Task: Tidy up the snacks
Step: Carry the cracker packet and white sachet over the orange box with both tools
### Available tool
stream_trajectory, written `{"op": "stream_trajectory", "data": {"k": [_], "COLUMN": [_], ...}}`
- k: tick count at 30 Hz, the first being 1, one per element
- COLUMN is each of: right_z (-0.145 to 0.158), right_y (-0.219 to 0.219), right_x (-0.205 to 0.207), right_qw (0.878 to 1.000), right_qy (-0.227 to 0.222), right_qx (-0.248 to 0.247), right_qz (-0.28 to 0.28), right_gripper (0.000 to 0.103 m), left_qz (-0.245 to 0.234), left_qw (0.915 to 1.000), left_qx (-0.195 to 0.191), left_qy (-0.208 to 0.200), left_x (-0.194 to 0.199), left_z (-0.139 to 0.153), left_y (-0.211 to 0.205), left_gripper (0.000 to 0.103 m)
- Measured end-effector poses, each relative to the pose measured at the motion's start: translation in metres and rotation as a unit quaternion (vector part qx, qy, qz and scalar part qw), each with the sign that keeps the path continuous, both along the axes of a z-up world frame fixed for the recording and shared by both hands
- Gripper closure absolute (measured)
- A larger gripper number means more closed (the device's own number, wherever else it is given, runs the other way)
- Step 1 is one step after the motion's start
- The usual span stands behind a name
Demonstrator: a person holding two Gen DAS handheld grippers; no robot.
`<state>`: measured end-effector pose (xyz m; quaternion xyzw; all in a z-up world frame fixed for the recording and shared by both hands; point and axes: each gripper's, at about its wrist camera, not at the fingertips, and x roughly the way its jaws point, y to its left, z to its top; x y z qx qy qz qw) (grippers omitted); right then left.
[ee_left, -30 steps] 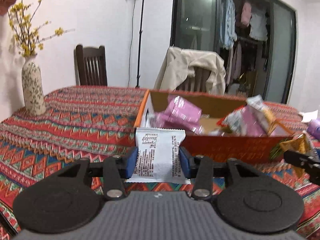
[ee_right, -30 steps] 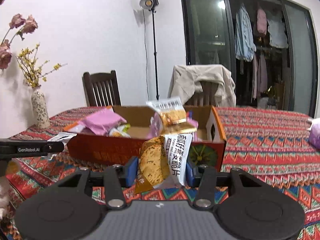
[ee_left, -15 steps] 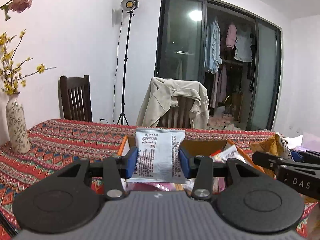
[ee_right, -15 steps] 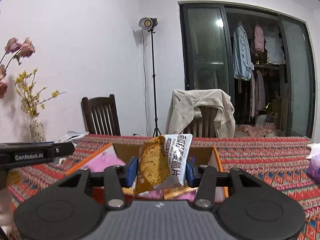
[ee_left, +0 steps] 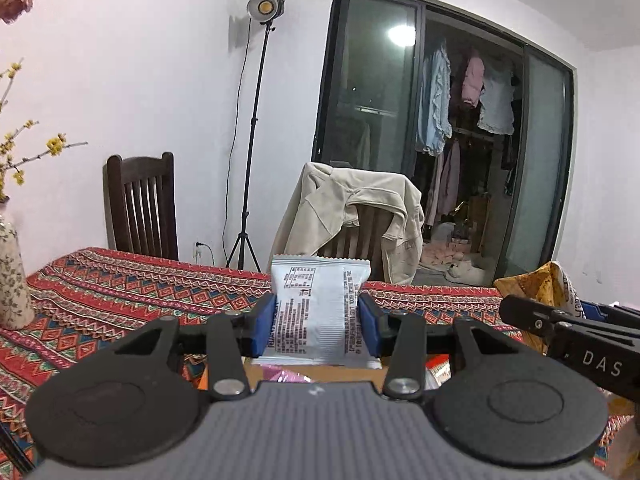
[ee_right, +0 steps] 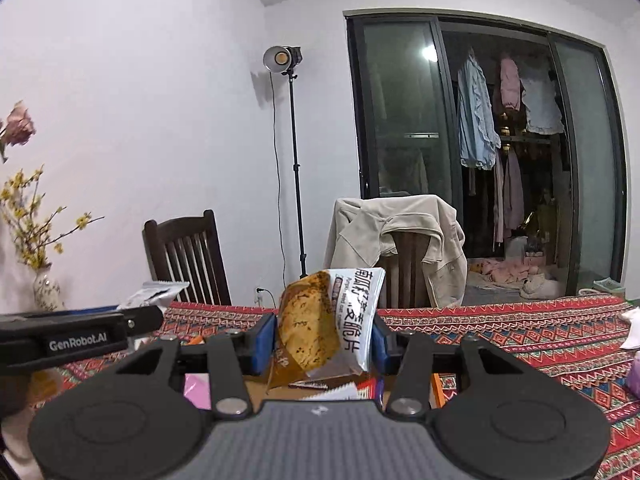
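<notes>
Here, taking the chair with the beige jacket (ee_left: 352, 216) as the landmark and going from left to right, a patterned vase (ee_left: 12, 276) with yellow twigs stands far to the left of it on the bench (ee_left: 120, 288), which has a red cloth with zigzag patterns. A dark wooden chair (ee_left: 142, 204) is to the left of the jacket chair, and a light stand (ee_left: 256, 128) rises between the two. In front of the jacket chair, the left tongs (ee_left: 318, 322) pinch a white snack packet (ee_left: 318, 308) between the blue pads; the packet stands upright with its printed back to the camera. Below it, a little of a cardboard box with pink wrappers is visible, but most of the box is hidden. To the right of the jacket chair, a glass sliding door (ee_left: 440, 140) shows hanging clothes. In the right wrist view, the right tongs (ee_right: 324, 340) pinch a yellow and white snack bag (ee_right: 324, 324), a bit tilted, also in front of the jacket chair (ee_right: 400, 236). The left tongs (ee_right: 80, 336) appear there at the left edge with the white packet (ee_right: 154, 294) above them.
</notes>
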<state>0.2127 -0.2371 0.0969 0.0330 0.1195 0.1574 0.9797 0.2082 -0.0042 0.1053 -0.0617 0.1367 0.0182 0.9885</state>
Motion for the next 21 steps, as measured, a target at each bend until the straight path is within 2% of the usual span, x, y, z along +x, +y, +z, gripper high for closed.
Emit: {"op": "stream_trajectory", "data": {"k": [8,12,16,21], "right_z": [-0.008,-0.018,-0.027,-0.035], "right_y": [0.004,0.004,0.004,0.005], "right_x": [0.048,0.06,0.07,0.075], "right_qw": [1.0,1.0,0.999,0.999], "right_qy": [0.018,0.017,0.032,0.044], "right_qx": [0.008,0.012,0.009,0.008], "right_qz": [-0.004,-0.005,0.006,0.011], "right_gripper": [0.056,0.056,0.056,0.056], "left_qz": [0.01,0.015,0.006,0.009], "left_qw": [0.9997,0.9997,0.9993,0.9988], "left_qx": [-0.011,-0.013,-0.005,-0.009], "left_qy": [0.021,0.015,0.038,0.046], "left_x": [0.047,0.056,0.066,0.069], "left_z": [-0.013,-0.028,-0.042,-0.048], "left_y": [0.005,0.009,0.012,0.018], "left_gripper": [0.058,0.058,0.058,0.058]}}
